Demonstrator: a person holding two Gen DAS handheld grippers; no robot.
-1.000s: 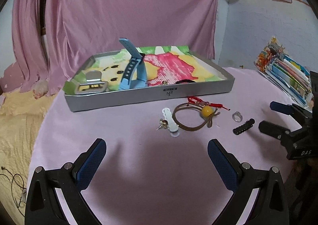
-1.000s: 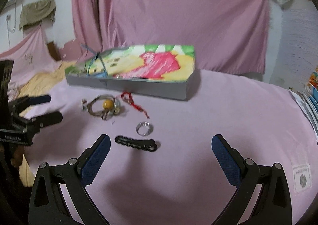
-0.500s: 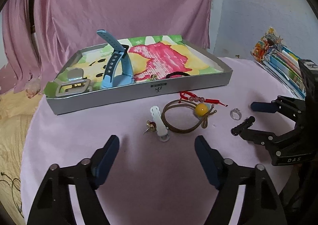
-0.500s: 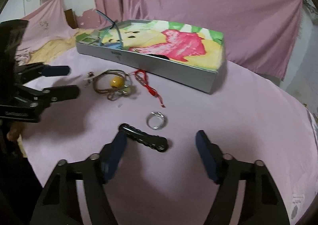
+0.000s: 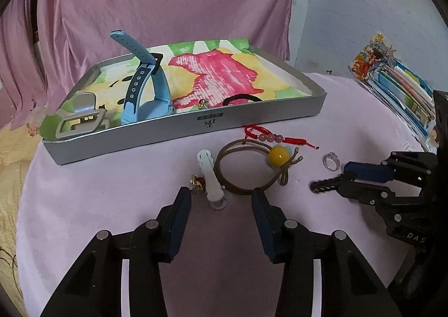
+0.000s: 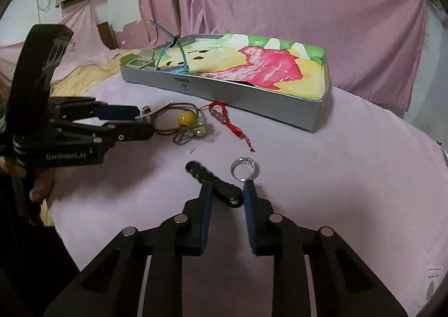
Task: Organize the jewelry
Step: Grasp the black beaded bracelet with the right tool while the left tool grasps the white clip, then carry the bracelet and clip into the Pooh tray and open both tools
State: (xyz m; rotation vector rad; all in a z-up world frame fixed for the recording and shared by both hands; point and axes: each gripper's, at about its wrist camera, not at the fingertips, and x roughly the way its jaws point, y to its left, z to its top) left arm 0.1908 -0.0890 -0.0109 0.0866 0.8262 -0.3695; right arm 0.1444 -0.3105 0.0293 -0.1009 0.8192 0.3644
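On the pink table lies a white hair clip (image 5: 208,177), its near end between the fingertips of my open left gripper (image 5: 221,194), beside a small earring (image 5: 197,180). Right of it lie a brown hair tie with a yellow bead (image 5: 275,156), a red bracelet (image 5: 268,136) and a clear ring (image 5: 331,161). My right gripper (image 6: 227,187) is open, its fingers astride the near end of a black hair clip (image 6: 212,184); the ring (image 6: 244,168) lies just past its right finger. The silver tray (image 5: 182,126) behind holds a blue watch (image 5: 145,93), a silver clip (image 5: 78,118) and a black hair tie (image 5: 240,98).
A stack of colourful papers (image 5: 392,87) lies at the table's right edge. Pink curtains hang behind the tray, and yellow bedding (image 6: 84,73) lies off the table's left side. A hand (image 6: 42,185) holds the left gripper (image 6: 144,121).
Both grippers have moved forward and down while their fingers narrowed. The left now brackets the white clip's end, and the right now straddles the black clip.
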